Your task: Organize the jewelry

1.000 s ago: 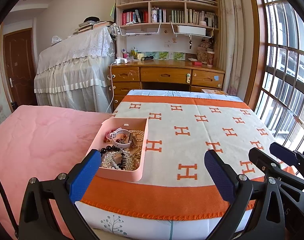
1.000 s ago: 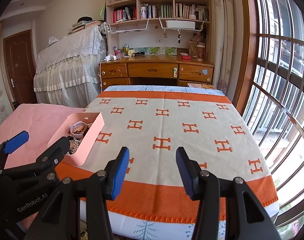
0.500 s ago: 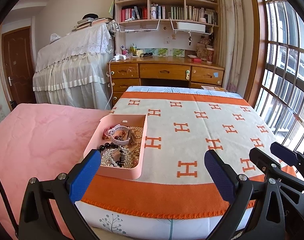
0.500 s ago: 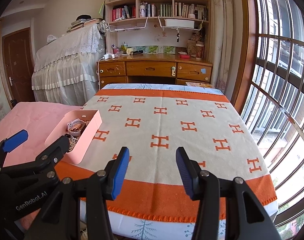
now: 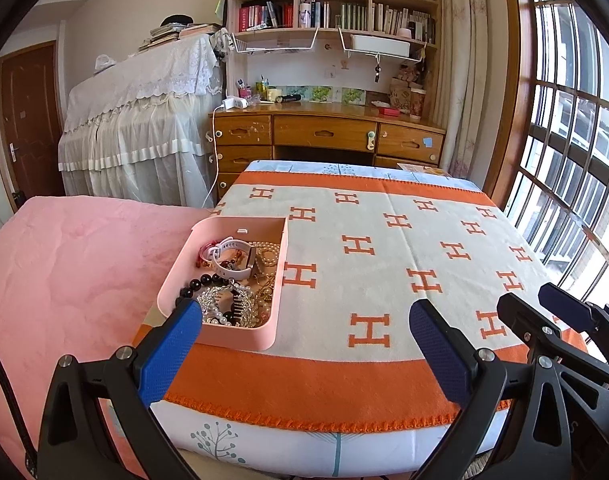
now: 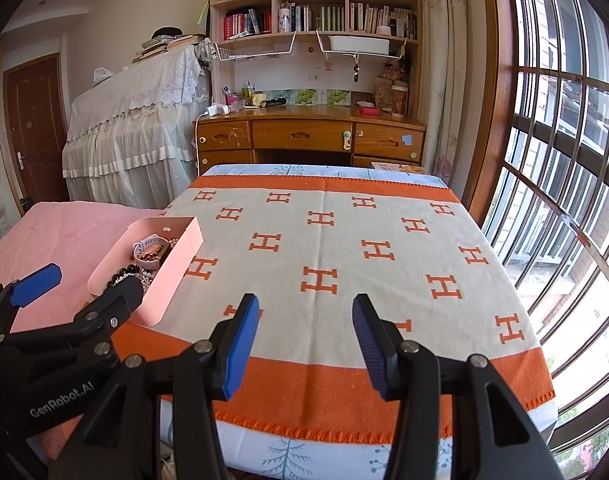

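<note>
A pink tray (image 5: 278,276) (image 6: 184,258) sits on the left side of the orange-and-cream blanket (image 5: 384,264). Inside lie a white watch (image 5: 234,258), black beads (image 5: 202,282), a pearl string (image 5: 270,252) and sparkly silver jewelry (image 5: 224,304), all tangled together. My left gripper (image 5: 304,344) hovers over the table's near edge with its jaws wide open and empty; its left pad overlaps the tray's near corner in the view. My right gripper (image 6: 306,332) stands open and empty above the orange border, to the right of the tray.
A pink bedspread (image 5: 72,272) lies left of the table. Behind stand a wooden desk with drawers (image 5: 324,136), a bookshelf (image 5: 336,8) and a lace-covered piece of furniture (image 5: 144,120). Barred windows (image 5: 576,140) run along the right.
The left wrist view has tilted slightly, so the tray and table sit a little lower and closer in the picture. The right gripper and its view have hardly shifted.
</note>
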The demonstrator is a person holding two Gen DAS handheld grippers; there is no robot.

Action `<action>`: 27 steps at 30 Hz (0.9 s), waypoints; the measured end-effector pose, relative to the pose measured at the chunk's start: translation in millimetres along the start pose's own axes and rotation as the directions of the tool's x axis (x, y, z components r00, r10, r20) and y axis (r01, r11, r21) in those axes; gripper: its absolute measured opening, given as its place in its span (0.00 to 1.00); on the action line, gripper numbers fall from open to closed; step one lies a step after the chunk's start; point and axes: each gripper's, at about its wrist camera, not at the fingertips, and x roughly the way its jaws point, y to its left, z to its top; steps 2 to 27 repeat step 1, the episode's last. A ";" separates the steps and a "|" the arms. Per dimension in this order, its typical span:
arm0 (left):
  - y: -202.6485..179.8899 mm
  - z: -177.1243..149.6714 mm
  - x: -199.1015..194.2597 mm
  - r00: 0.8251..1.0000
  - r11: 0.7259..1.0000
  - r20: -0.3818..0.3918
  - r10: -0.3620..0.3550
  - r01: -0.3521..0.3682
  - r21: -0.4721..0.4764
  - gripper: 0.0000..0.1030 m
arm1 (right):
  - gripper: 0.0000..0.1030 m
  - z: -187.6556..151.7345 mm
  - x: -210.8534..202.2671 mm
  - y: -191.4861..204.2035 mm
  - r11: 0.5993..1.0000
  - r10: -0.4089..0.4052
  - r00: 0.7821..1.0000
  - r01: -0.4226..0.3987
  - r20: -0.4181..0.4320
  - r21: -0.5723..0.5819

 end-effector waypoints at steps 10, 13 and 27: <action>-2.1 0.6 0.5 1.000 1.000 0.000 0.001 -0.001 0.000 0.99 | 0.48 -0.2 0.0 -1.2 1.000 -0.001 1.000 0.001 -0.001 0.000; -2.1 0.6 0.5 1.000 1.000 0.000 0.001 -0.001 0.000 0.99 | 0.48 -0.2 0.0 -1.2 1.000 -0.001 1.000 0.001 -0.001 0.000; -2.1 0.6 0.5 1.000 1.000 0.000 0.001 -0.001 0.000 0.99 | 0.48 -0.2 0.0 -1.2 1.000 -0.001 1.000 0.001 -0.001 0.000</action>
